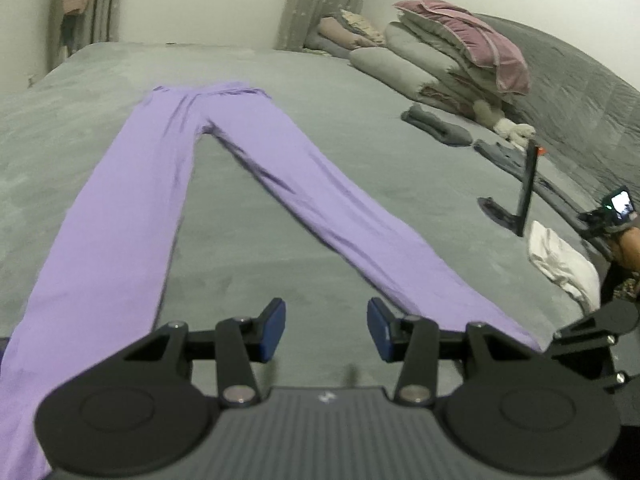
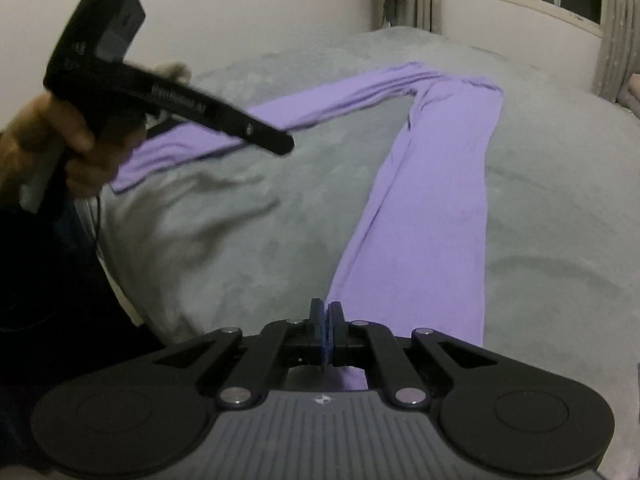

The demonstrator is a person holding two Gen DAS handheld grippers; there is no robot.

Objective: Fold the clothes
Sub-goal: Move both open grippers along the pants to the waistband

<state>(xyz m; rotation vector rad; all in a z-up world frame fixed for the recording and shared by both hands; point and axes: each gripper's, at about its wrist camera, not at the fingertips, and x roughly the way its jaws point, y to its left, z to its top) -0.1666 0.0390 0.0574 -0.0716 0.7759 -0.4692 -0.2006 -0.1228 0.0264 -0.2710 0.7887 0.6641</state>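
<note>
Left wrist view: purple leggings [image 1: 168, 184] flat on the grey bed [image 1: 360, 92], legs splayed in an inverted V, waistband at the far end. Fabric smooth, a few creases near the crotch. Left claw [image 1: 326, 330] spread wide, blue pads [image 1: 276, 330] apart, nothing between them. It hovers over bare bed in the gap between the two leg ends; one leg runs past its left side, the other ends just beside its right finger.

Right wrist view: right claw [image 2: 327, 330] pressed together, pinching the hem of one leg. That leg runs straight ahead from the claw to the waistband; the other leg angles off to the far left, slightly bunched lengthwise. Left claw's body sits high on the left, held by a hand [image 2: 76, 140], above the far leg; blurred.

Ahead-right of left claw: pillow stack [image 1: 452, 52], folded grey clothes [image 1: 436, 124], white cloth [image 1: 564, 264].
</note>
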